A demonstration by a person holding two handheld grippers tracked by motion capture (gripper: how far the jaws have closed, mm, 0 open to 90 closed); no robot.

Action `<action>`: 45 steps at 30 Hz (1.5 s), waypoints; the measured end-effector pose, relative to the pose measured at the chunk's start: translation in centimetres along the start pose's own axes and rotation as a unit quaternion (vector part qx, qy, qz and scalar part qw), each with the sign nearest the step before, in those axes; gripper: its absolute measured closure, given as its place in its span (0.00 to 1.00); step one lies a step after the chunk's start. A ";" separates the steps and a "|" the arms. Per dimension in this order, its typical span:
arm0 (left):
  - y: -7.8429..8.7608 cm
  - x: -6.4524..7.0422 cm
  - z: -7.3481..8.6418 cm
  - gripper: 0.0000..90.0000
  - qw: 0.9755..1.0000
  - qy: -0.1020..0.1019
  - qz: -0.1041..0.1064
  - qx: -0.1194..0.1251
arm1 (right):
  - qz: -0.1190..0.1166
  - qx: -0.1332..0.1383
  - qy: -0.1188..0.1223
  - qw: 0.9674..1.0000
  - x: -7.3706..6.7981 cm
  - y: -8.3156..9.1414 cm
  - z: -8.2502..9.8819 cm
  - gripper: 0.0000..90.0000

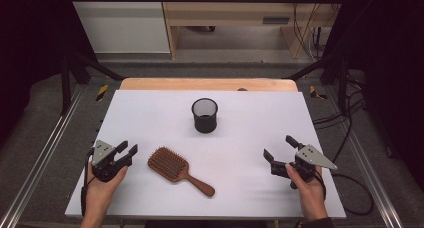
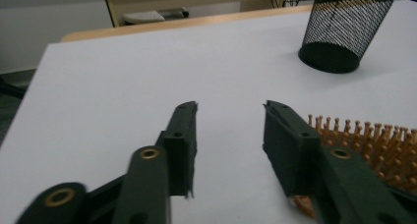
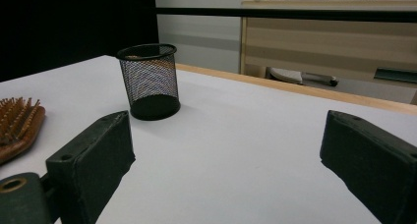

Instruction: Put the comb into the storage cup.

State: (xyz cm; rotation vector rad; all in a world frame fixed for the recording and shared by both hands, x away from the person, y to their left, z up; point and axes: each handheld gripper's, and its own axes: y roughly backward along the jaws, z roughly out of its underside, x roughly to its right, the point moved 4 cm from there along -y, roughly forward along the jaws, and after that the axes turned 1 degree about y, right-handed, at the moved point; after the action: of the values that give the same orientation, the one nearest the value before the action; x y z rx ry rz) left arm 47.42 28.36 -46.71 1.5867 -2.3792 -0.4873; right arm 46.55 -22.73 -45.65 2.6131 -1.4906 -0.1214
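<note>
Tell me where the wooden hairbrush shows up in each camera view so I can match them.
High view: the hairbrush lies left of centre, handle toward lower right.
Left gripper view: bristles at the lower right edge.
Right gripper view: its head at the left edge.
Shared landmark: the black mesh cup.

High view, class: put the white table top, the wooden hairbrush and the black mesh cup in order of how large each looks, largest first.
1. White table top, by far the largest.
2. Wooden hairbrush, long with its handle.
3. Black mesh cup, the smallest; it stands farther from the camera, so part of that gap may be distance.
</note>
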 end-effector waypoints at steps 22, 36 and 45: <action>-1.6 1.4 0.6 1.00 0.996 -0.020 0.048 -0.069 | -0.009 -0.009 0.004 1.000 -0.3 -0.3 0.2 0.08; -4.9 2.4 1.6 1.00 0.990 -0.038 0.064 -0.120 | -0.015 -0.013 0.006 1.000 -0.5 -0.4 0.3 0.08; -4.7 2.5 1.7 1.00 0.990 -0.035 0.063 -0.125 | -0.017 -0.014 0.005 1.000 -0.5 -0.4 0.3 0.08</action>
State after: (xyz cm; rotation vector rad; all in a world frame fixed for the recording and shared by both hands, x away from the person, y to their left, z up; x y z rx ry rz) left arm 49.81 24.63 -50.16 1.3234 -2.3412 -0.7904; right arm 46.55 -22.11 -46.00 2.6145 -1.4311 -0.1322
